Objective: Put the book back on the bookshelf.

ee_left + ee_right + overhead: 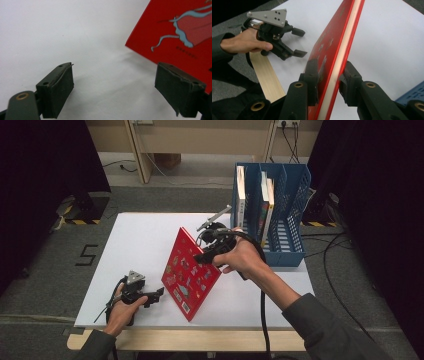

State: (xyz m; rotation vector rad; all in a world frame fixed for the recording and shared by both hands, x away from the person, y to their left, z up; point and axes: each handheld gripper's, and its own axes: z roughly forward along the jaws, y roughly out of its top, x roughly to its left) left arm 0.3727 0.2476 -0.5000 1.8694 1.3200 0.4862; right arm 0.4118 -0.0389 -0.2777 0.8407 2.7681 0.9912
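Red book [191, 274] tilted on white surface [140, 240], clamped at top edge by right gripper [328, 80]; left gripper [113, 92] open, empty, just beside.

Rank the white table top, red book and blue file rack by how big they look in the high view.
1. White table top, largest.
2. Blue file rack and red book: too close to rank, since the book stands tilted and nearer the camera.
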